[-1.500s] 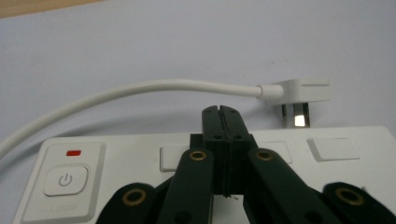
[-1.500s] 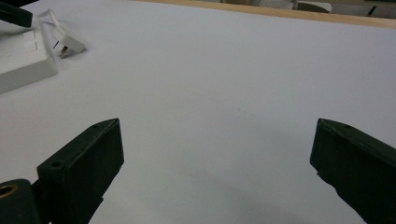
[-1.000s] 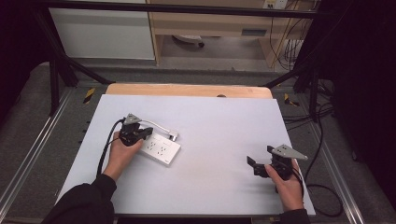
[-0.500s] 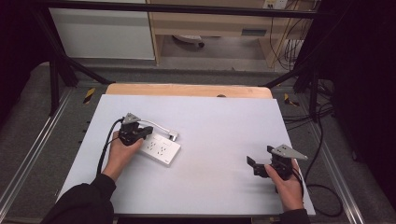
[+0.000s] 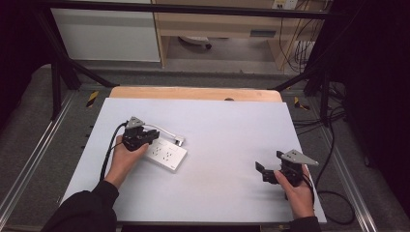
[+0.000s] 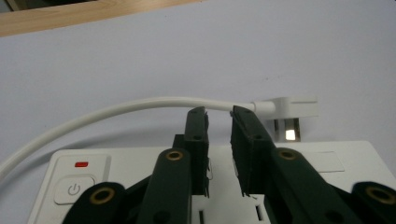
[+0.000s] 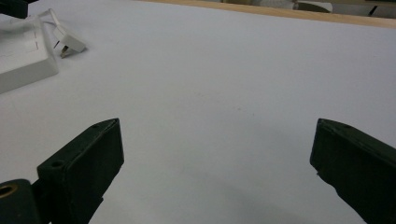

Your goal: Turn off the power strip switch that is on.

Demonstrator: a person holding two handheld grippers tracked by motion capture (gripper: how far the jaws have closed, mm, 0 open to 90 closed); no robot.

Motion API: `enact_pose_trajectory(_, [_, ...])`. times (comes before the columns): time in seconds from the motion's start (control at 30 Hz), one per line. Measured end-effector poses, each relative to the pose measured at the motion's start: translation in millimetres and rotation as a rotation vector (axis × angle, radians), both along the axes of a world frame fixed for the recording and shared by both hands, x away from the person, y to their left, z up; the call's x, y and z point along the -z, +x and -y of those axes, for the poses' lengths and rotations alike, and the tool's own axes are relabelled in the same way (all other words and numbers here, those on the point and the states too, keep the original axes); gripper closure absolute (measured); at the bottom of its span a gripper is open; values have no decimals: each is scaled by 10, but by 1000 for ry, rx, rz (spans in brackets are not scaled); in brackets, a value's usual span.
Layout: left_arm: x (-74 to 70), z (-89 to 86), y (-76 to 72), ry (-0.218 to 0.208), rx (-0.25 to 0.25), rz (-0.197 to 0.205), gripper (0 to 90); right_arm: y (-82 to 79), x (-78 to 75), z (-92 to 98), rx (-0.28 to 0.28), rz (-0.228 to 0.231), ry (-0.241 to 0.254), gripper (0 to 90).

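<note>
Left claw (image 6: 218,111) just opening, narrow gap, empty, over power strip (image 6: 327,163).

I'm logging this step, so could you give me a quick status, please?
Left gripper over power strip, jaws just opening, nothing between. Right gripper open. Plug beside strip.

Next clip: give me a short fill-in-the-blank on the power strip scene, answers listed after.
1. The power strip is coloured ____.
2. The plug on the white cable lies ____ the strip, not inserted.
3. The right gripper has its jaws ____ above bare table.
4. The left gripper hangs over the ____.

Missing words: white; beside; open; power strip
</note>
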State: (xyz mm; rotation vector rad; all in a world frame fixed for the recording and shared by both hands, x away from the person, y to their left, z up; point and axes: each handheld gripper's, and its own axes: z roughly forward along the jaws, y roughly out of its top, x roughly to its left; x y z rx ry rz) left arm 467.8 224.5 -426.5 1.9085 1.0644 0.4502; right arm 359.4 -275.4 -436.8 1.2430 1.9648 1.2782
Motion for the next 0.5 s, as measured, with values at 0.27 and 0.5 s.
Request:
enact_pose_trajectory(0.27, [-63, -34, -28, -33, 5, 12, 561, -1, -1, 0, 0, 1, 0, 32])
enact_pose_trajectory(0.5, [-121, -64, -76, -27, -10, 20, 306, 0, 0, -4, -1, -1, -1, 32])
